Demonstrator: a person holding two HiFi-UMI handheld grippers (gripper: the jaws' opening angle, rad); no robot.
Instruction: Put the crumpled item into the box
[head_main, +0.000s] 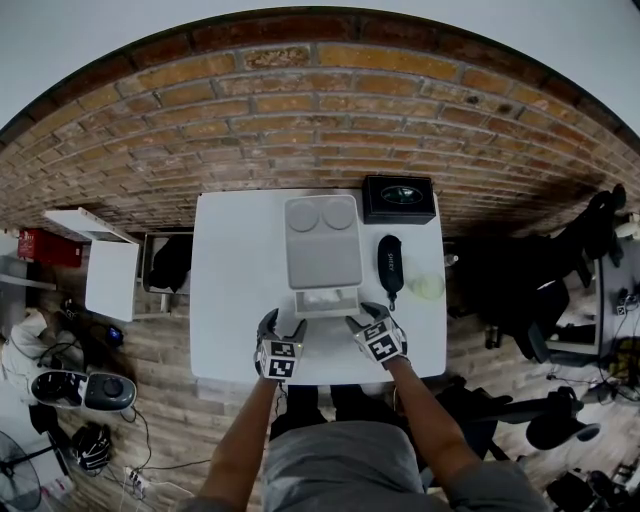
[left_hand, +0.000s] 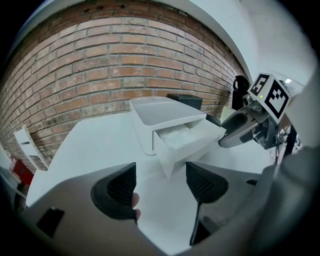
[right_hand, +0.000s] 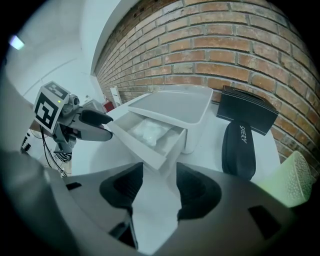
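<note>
One crumpled white item (right_hand: 147, 132) in open drawer (left_hand: 189, 149) of pale grey plastic box (head_main: 322, 245); left gripper (left_hand: 160, 186) and right gripper (right_hand: 160, 189) empty, jaws apart.

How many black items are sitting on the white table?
2: a black box at the table's far right corner, and a black glasses case just nearer, right of the grey drawer box. Nothing seems hidden.

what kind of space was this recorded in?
Probably an office or lab workroom, not a home: a white rectangular table stands against a red brick wall, with a black office chair and loose cables on the floor beside it.
</note>
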